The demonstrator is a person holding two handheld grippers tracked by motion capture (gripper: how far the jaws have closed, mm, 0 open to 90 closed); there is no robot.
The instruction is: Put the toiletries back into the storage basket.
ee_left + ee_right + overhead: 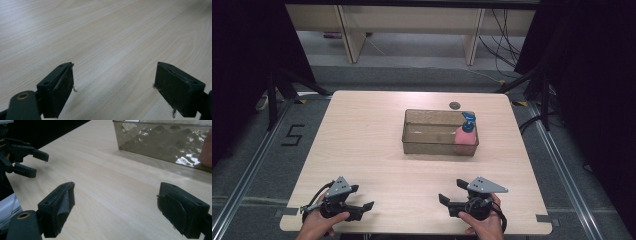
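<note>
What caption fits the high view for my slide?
Two open hand-held grippers, left and right, rest on a wooden table before a clear bin holding a pink bottle.

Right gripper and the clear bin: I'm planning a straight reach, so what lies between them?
Nothing: bare wooden table runs from the right gripper to the clear bin, in the high view.

Bare table (pixel 377 150) ahead of claws; bin (pixel 439 132) blocks centre-right.
</note>
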